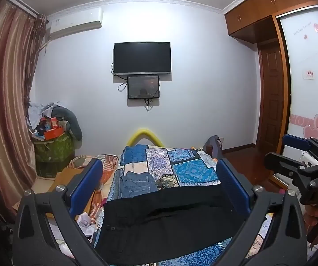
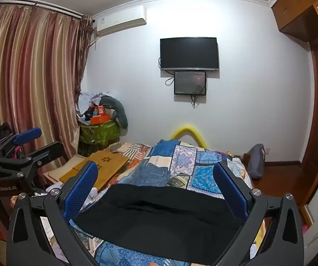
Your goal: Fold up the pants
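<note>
Black pants (image 1: pixel 165 219) lie folded on the patchwork bedspread (image 1: pixel 187 173), close below both cameras; they also show in the right wrist view (image 2: pixel 161 221). My left gripper (image 1: pixel 159 181) is open, its blue pads wide apart above the pants, touching nothing. My right gripper (image 2: pixel 156 184) is open the same way over the pants. In the left wrist view the right gripper (image 1: pixel 292 153) shows at the right edge. In the right wrist view the left gripper (image 2: pixel 32 141) shows at the left edge. Folded blue jeans (image 1: pixel 136 184) lie just beyond the black pants.
A wooden lap board (image 2: pixel 105 168) lies on the bed's left side. A cluttered green bin (image 1: pixel 52 146) stands by the striped curtain (image 1: pixel 5 88). A TV (image 1: pixel 142 58) hangs on the far wall. A wardrobe (image 1: pixel 303 77) and wooden floor (image 1: pixel 254 166) are to the right.
</note>
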